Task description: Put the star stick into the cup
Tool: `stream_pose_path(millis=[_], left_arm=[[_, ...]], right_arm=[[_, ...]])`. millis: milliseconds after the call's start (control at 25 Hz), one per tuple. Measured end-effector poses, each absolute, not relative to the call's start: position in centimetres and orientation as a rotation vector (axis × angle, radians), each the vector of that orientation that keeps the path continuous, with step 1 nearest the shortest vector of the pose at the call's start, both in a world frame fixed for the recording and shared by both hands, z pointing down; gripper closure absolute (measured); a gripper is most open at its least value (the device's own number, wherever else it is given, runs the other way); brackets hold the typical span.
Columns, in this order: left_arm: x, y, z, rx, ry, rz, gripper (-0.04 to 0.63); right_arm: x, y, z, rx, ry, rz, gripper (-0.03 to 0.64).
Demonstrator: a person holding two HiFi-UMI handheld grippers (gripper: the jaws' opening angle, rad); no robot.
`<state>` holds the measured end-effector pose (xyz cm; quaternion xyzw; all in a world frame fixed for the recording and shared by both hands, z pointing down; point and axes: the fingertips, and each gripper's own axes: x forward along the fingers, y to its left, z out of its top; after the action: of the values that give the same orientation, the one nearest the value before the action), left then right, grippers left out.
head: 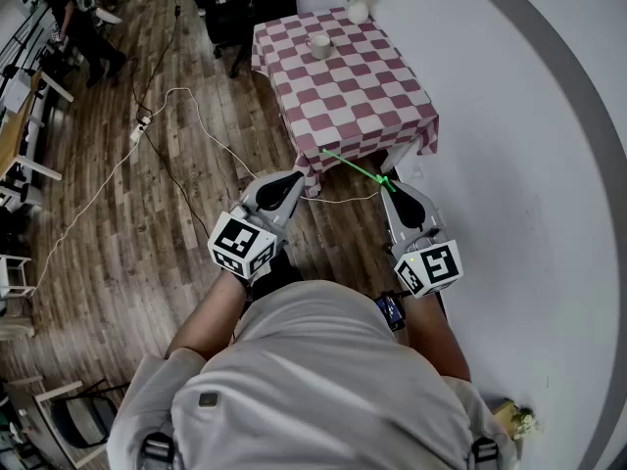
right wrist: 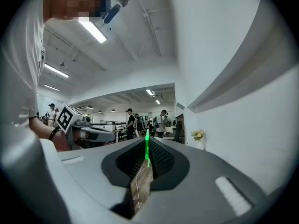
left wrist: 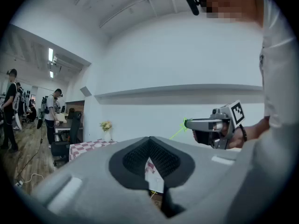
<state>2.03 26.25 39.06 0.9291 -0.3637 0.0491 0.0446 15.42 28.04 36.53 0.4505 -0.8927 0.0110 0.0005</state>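
Star stick [head: 355,167]: sits pinched by one end in the clenched right gripper [head: 395,188], up in the air over the wooden floor [head: 147,223], not yet at the table. Juts forward and leftward from the tips, toward the near edge of the checkered table [head: 372,106], well apart from the cup [head: 320,45] standing on the far part of the cloth, near a small vase of flowers [head: 358,8]. Probably gripped by the end so as to leave the long free length ready to enter the cup mouth first; probably held low and roughly level for the approach, not angled for insertion. Left gripper [head: 297,177]: hangs beside the right one, closed on nothing, with only checkered cloth and floor visible past its tips in its own view; likely idle, or spare for steadying the cup. Looks thin, straight and bright green, almost fluorescent, rising from between the dark ribbed pads [right wrist: 163,160] in the right gripper view. Seems rigid, light, easy to swing off line given so small a hold. Shows a thicker green knot [left wrist: 185,123] right at the right gripper's tips in the left gripper view, perhaps the star; too small to say.
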Motion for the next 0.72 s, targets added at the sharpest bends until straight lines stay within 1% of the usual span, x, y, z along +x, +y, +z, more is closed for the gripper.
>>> stream_pose_path(millis=[400,720], left_arm=[[-0.3,24.4,39.6,2.821,-1.112,0.134,0.592],[-3.8,21.0,40.2,2.809,-1.108,0.104,0.592]], right_arm=[[13.3,26.2,37.1,1.420,-2.793,0.037,0.589],[10.6,22.9,38.2,1.434,-2.769,0.049,0.589]])
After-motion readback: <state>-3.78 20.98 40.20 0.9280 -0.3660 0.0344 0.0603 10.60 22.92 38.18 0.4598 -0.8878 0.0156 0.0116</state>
